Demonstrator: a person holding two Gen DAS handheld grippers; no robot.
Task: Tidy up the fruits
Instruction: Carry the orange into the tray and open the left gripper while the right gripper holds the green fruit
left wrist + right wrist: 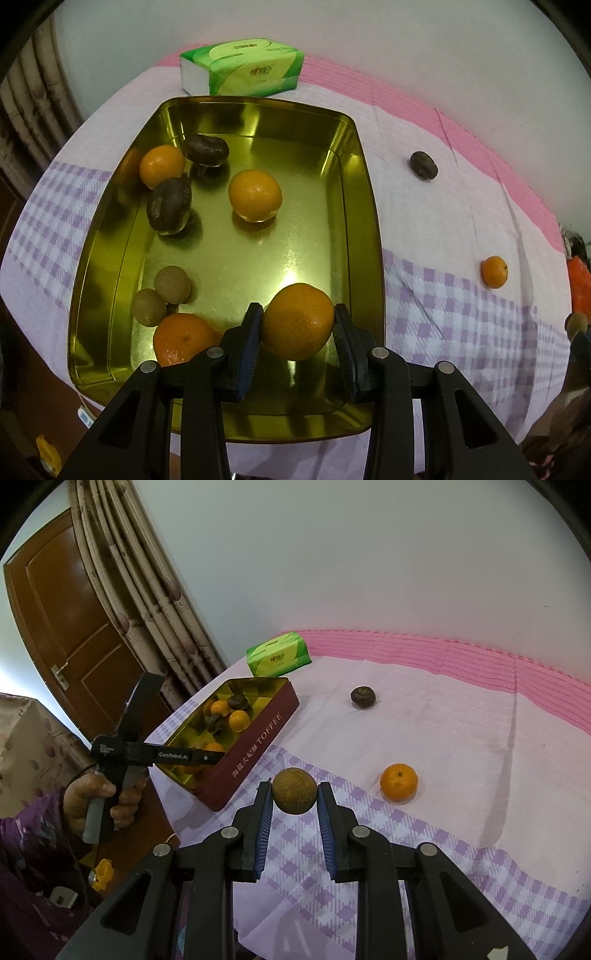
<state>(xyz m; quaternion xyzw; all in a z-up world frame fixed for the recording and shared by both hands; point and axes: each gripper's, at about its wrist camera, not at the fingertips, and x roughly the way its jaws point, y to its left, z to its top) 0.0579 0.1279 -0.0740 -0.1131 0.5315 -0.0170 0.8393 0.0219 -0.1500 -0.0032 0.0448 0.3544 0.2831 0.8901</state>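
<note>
Over the near end of the gold tin (pixel 354 155), we hold an orange (pixel 297 321) clamped between the pads of the left gripper (pixel 298 332), the fruit hanging just above the tin's shiny floor with bare metal directly beneath it. Our right gripper (pixel 294 797) is closed on a small brown round fruit (pixel 294 791) above the checked cloth (pixel 424 849), the tin lying to its left and farther off, so the left hand is the nearer to a drop. A loose orange (pixel 399 782) and a dark fruit (pixel 362 697) wait on the cloth to the right. We cannot tell whether the held orange touches the tin's floor, and the gripper body hides the tin's nearest corner
</note>
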